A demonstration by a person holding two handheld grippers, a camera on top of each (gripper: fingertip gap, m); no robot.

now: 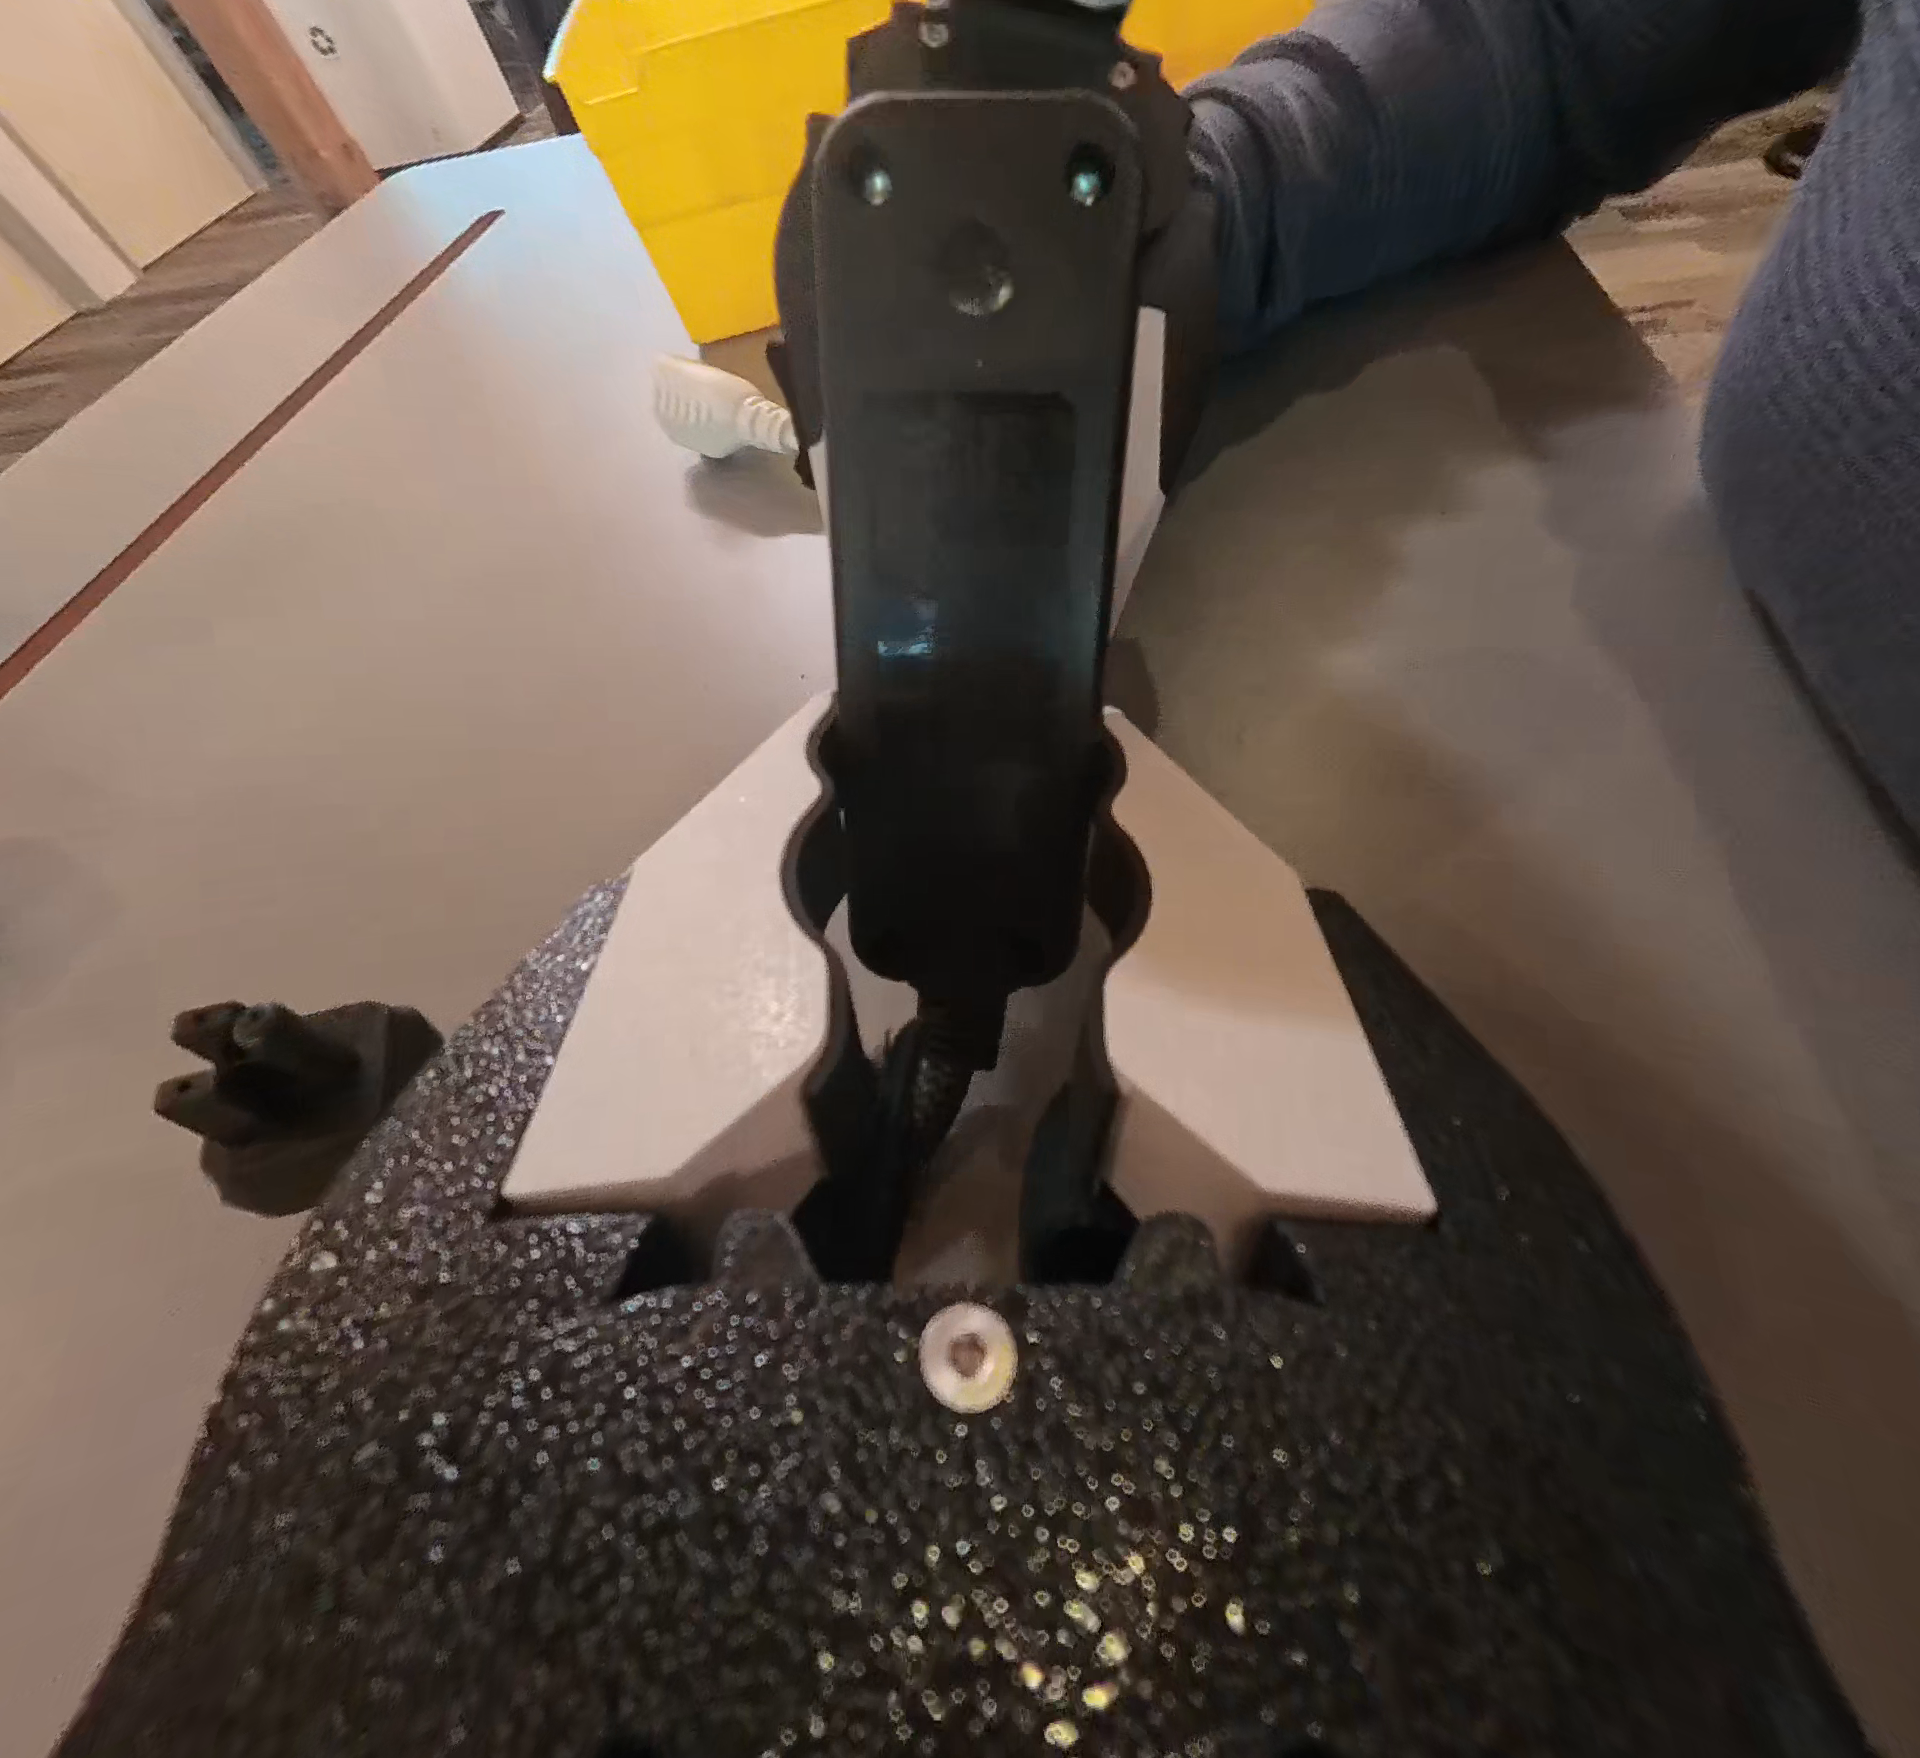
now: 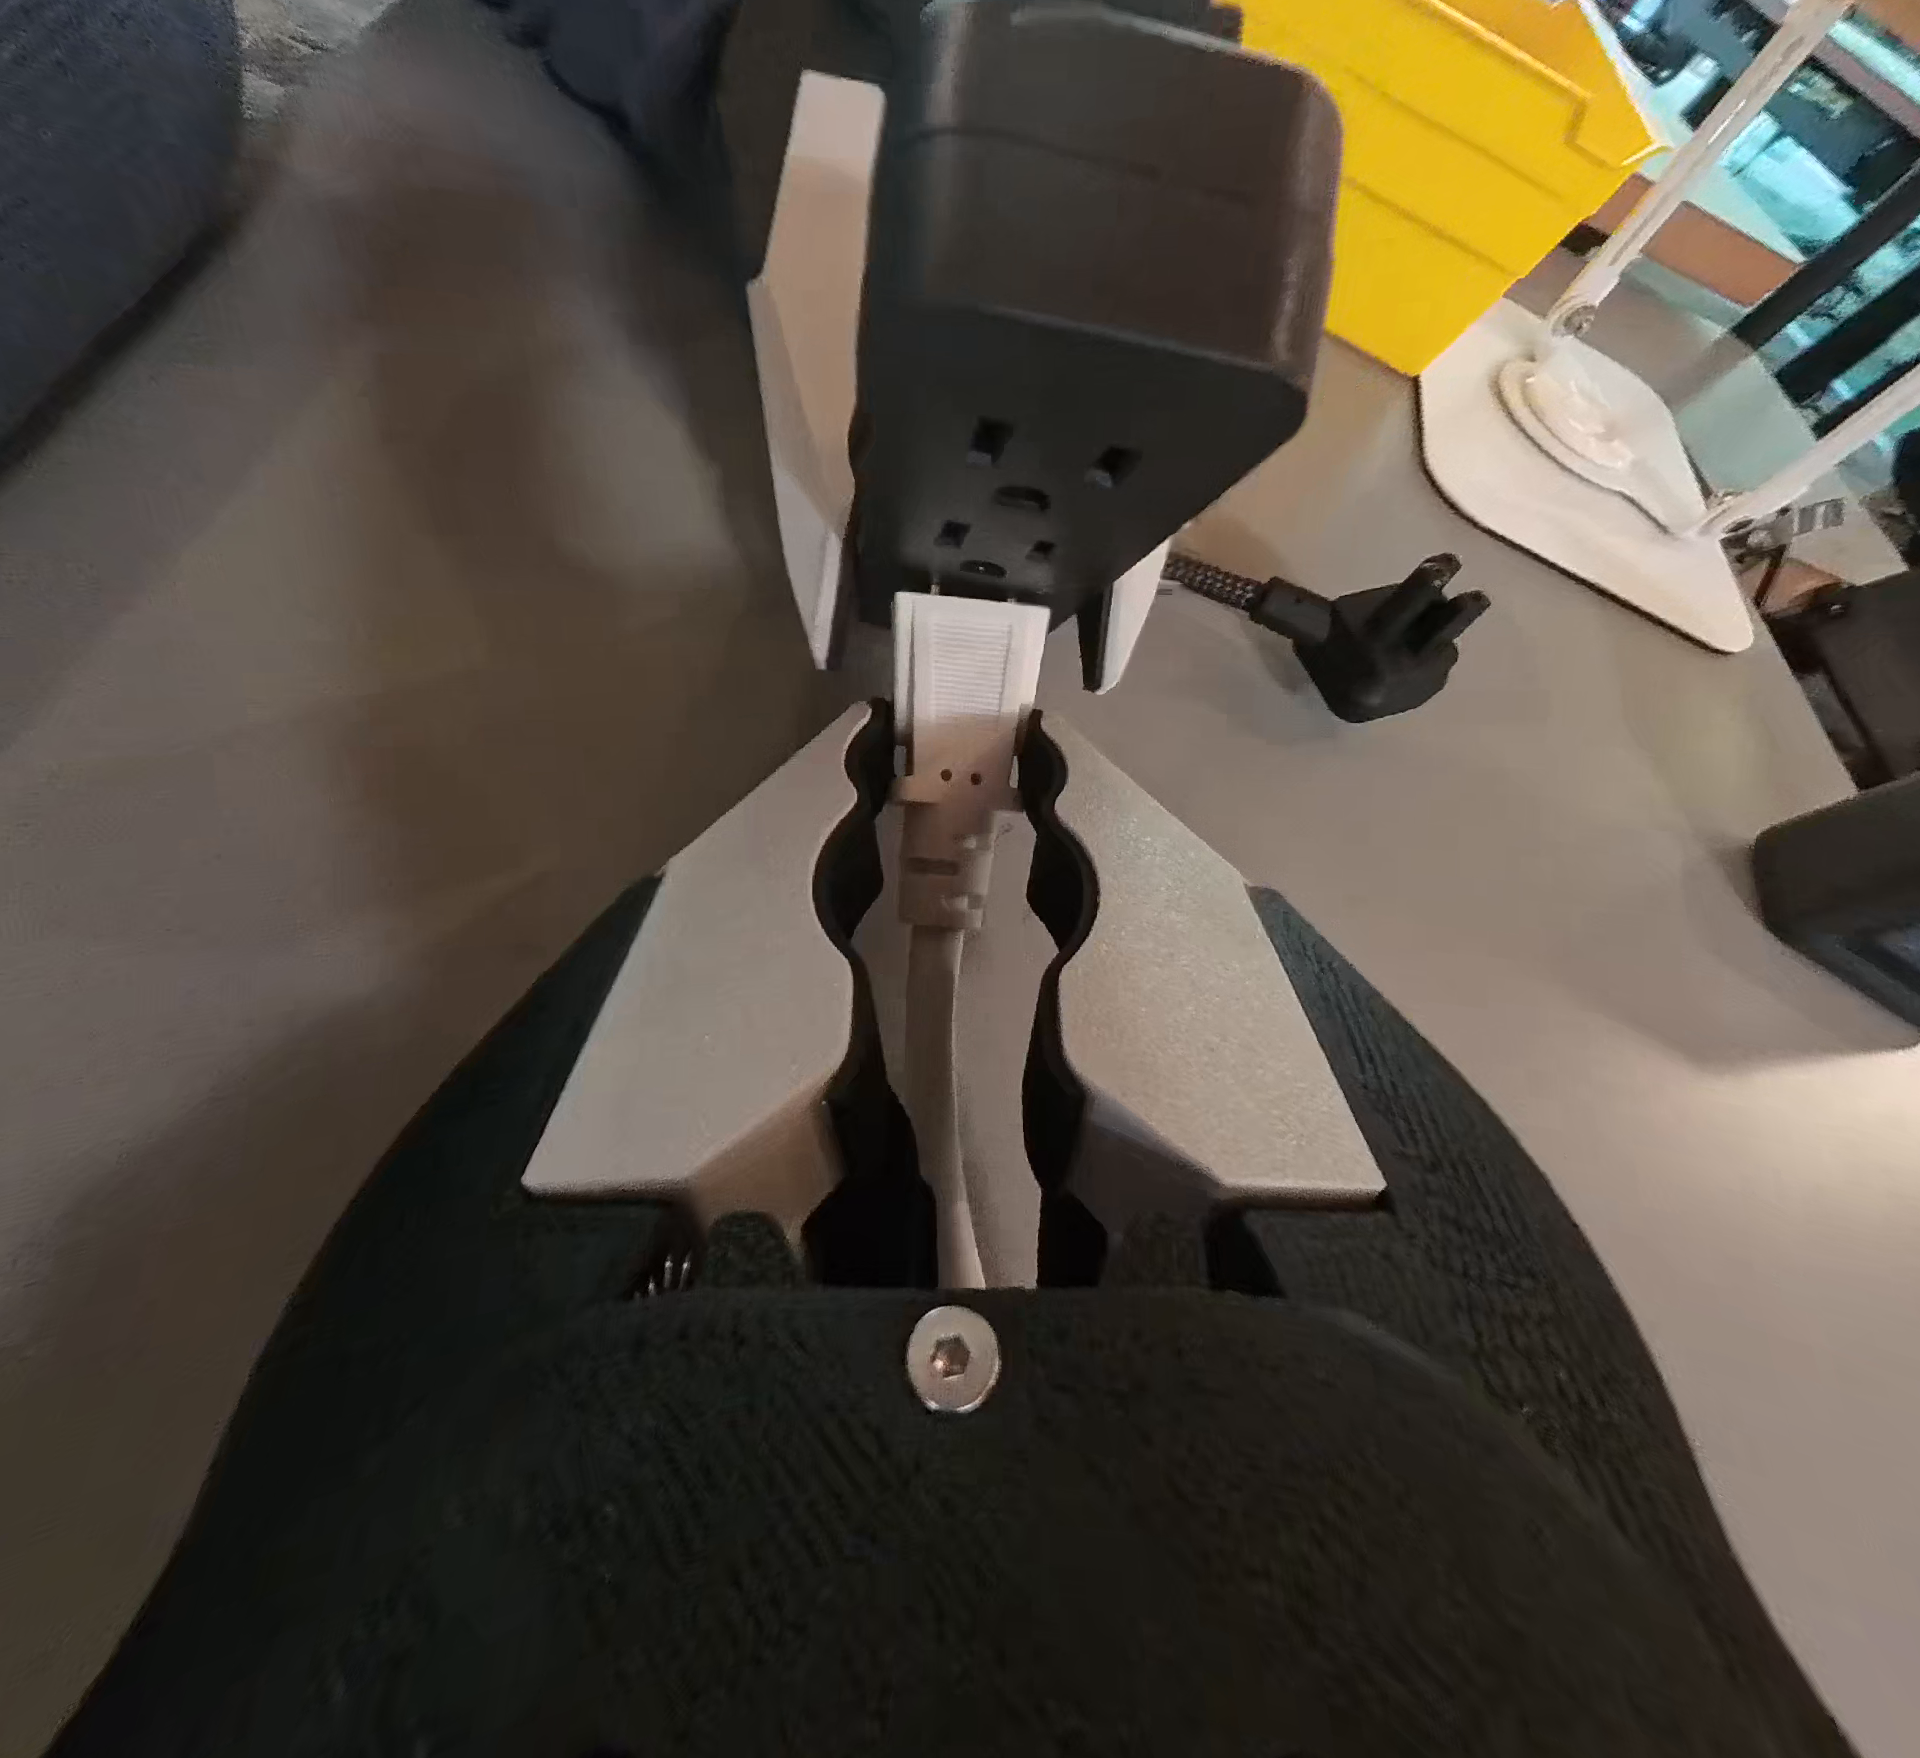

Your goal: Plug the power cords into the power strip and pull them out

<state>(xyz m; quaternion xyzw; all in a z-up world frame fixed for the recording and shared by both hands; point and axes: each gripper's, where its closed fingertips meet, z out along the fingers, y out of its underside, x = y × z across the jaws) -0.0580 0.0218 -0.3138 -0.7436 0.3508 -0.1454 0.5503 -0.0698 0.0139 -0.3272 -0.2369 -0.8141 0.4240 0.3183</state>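
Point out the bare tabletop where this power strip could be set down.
Free: the grey tabletop between the dark seam and the black power strip. Crowded: the yellow plastic bin, white plug and black three-prong plug.

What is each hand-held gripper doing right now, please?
Left hand-held gripper: closed on the black power strip.
Right hand-held gripper: closed on the white plug, at the strip's outlets.

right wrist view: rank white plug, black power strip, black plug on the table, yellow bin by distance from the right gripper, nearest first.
1. white plug, between the right gripper fingers, centre.
2. black power strip, just ahead, touching the plug.
3. black plug, on the table, right.
4. yellow bin, upper right, behind.
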